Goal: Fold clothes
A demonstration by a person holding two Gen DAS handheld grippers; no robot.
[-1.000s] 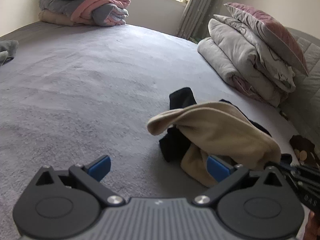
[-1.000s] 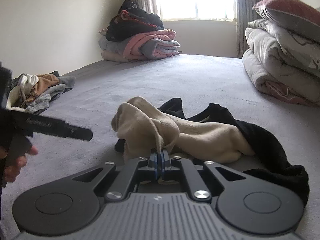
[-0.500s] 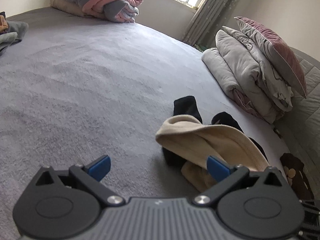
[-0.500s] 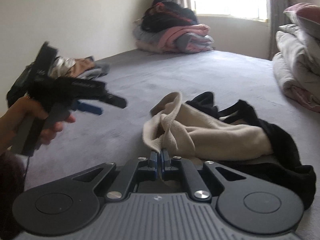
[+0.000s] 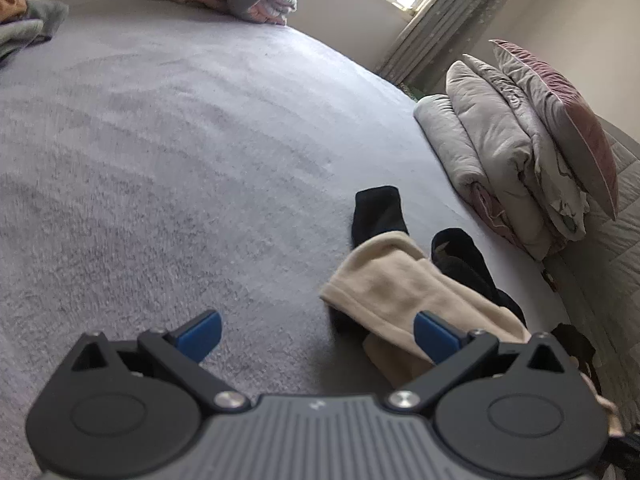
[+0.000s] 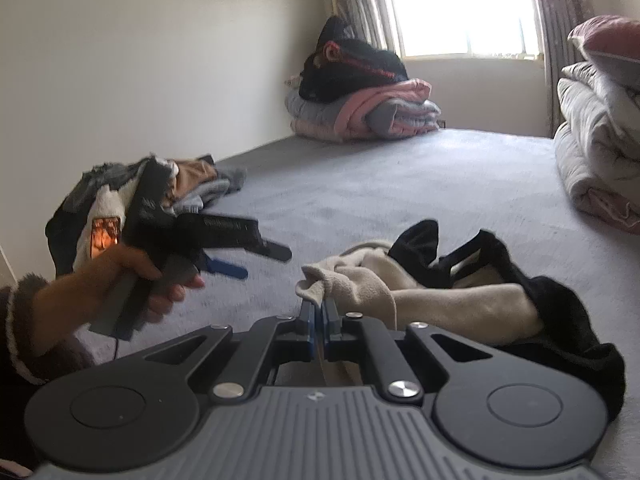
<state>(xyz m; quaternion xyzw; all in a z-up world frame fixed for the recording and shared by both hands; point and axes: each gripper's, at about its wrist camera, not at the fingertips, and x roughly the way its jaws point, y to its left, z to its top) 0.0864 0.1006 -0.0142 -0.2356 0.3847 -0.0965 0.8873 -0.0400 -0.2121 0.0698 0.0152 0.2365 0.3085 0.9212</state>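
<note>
A beige garment lies crumpled on the grey bed, tangled with a black garment. In the right wrist view my right gripper is shut on an edge of the beige garment, lifting it slightly; the black garment drapes over and behind it. My left gripper stands open with nothing between its blue pads, just left of the beige cloth. In the right wrist view a hand holds the left gripper to the left of the clothes.
A stack of folded clothes sits at the far end by the window. A loose pile of clothes lies at the left wall. Folded quilts and a pink pillow line the right side. Grey bed surface spreads between them.
My right gripper has risen and pulled the beige edge up and toward me. The left gripper has come in from the left toward the garment, rolling a little.
</note>
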